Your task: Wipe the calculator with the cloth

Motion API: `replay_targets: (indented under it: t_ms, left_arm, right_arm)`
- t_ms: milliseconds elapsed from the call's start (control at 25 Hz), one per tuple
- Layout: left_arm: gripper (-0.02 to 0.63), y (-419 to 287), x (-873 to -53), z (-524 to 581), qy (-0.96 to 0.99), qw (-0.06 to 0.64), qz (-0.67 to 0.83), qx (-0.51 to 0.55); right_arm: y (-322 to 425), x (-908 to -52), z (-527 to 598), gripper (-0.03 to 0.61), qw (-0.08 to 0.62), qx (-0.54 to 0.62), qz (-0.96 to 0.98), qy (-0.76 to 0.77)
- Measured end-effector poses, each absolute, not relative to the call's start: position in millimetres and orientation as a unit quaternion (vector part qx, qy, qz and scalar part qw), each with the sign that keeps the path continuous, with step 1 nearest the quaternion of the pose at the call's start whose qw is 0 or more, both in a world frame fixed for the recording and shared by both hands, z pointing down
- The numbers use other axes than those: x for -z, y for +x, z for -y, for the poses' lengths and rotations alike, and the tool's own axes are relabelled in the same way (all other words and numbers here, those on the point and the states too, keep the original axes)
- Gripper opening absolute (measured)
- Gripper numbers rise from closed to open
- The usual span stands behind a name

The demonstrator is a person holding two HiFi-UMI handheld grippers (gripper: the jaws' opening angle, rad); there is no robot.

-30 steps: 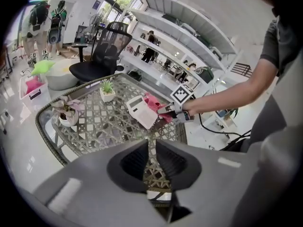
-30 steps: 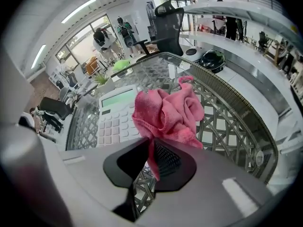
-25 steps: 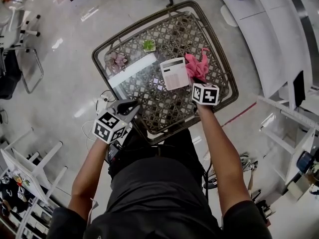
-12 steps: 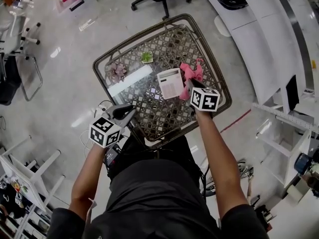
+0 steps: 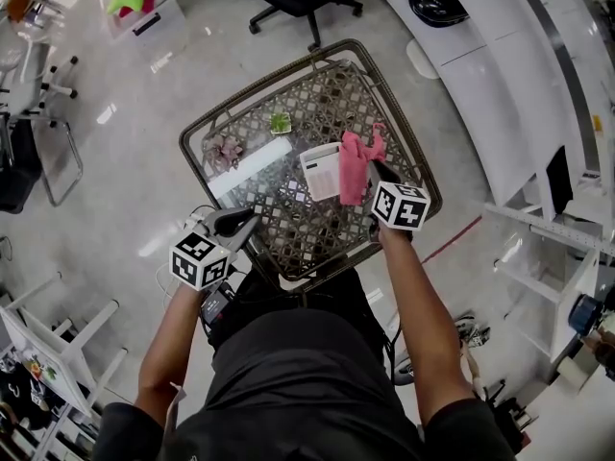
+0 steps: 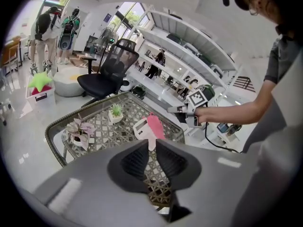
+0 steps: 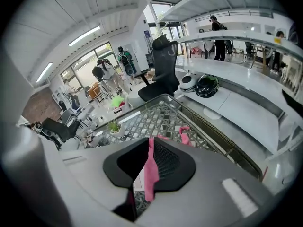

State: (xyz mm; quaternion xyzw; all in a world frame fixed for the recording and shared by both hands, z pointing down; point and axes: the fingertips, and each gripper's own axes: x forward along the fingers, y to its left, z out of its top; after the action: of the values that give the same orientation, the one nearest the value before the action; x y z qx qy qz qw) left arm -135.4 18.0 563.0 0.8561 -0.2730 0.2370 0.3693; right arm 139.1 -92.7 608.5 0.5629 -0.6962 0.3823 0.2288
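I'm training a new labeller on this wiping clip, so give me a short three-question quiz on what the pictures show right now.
1. True or false: the pink cloth lies loose and untouched on the table.
2. Which gripper grips the pink cloth? A) left B) right C) neither
3. How many potted plants share the table with the calculator?

Key: 1 false, the right gripper is shut on it and it hangs over the calculator. 2 B. 3 two: green plant, pinkish plant.
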Motion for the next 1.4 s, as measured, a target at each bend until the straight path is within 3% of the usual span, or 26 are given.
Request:
replay_targets:
  t_ms: [960,1400]
  left_arm:
    - [0.061,-136.0,-523.3,-22.4,0.867,0.342,0.29,-0.216]
    - [0.061,-139.5,-499.4,-17.1,0.873,0.322,0.302,-0.208]
  right_arm:
    - [145.3,-512.3,93.8,0.031,0.143,-0.334,0.729,0.58]
    - [138.4,-423.4,88.1,0.031,0.037,-0.241,0.794,0.557]
